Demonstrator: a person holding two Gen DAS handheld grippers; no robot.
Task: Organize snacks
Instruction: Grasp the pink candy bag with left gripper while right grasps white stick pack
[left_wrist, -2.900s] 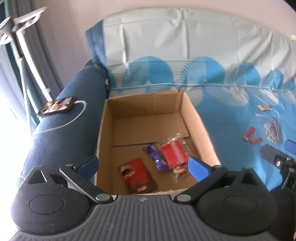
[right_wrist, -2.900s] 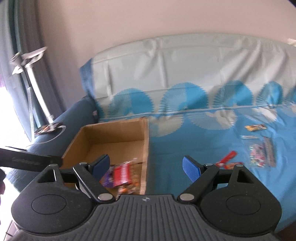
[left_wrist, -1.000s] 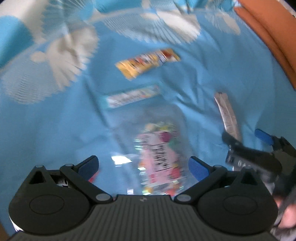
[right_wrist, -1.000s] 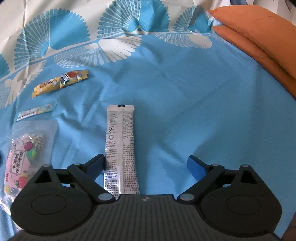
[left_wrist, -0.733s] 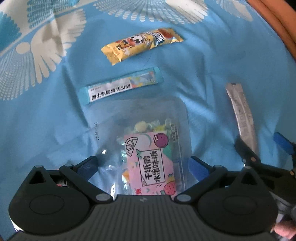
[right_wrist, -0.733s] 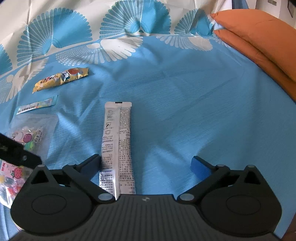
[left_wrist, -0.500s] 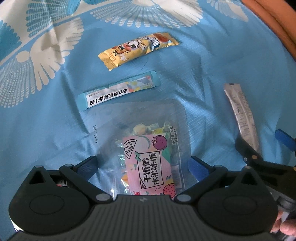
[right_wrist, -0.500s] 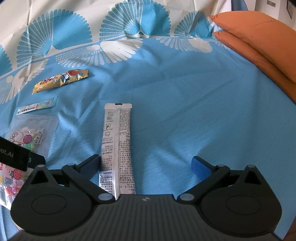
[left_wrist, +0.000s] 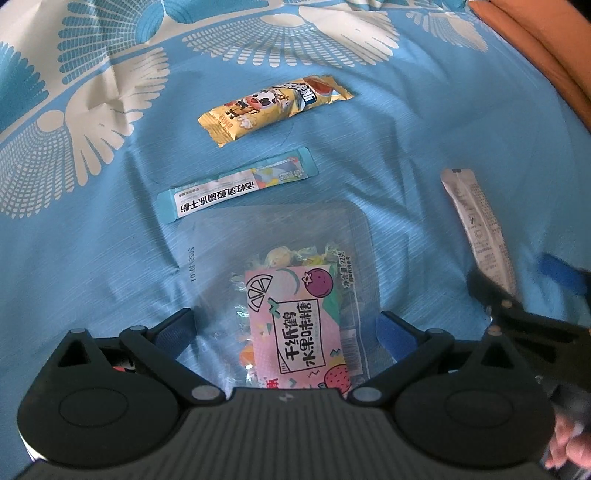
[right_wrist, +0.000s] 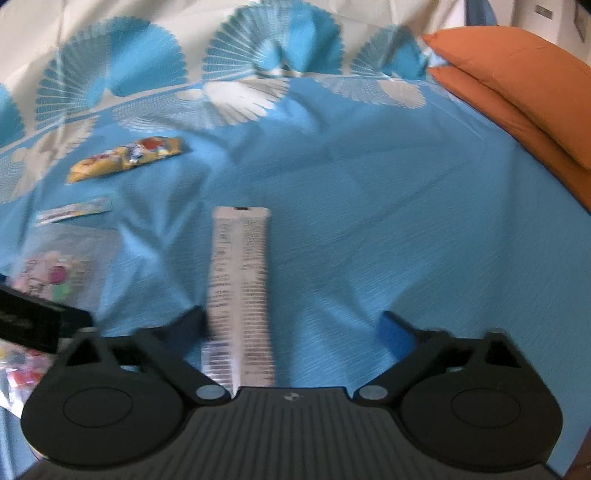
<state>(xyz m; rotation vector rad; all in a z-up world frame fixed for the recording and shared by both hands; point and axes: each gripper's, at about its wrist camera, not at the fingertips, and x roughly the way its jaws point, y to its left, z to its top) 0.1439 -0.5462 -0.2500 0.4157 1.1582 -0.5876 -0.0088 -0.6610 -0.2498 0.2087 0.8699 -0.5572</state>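
My left tongs (left_wrist: 284, 330) stand spread, the clear candy bag (left_wrist: 291, 295) between the pads, untouched. My right tongs (right_wrist: 295, 326) have just been closing but remain apart; the silver stick pack (right_wrist: 240, 280) lies between them, against the left pad, clear of the right. Yellow bar (left_wrist: 275, 105) and blue sachet (left_wrist: 236, 186) lie beyond the left tips.

We read the right wrist view as motion-blurred; print on silver sachet (right_wrist: 240, 288) illegible, its near end hidden behind the gripper body.
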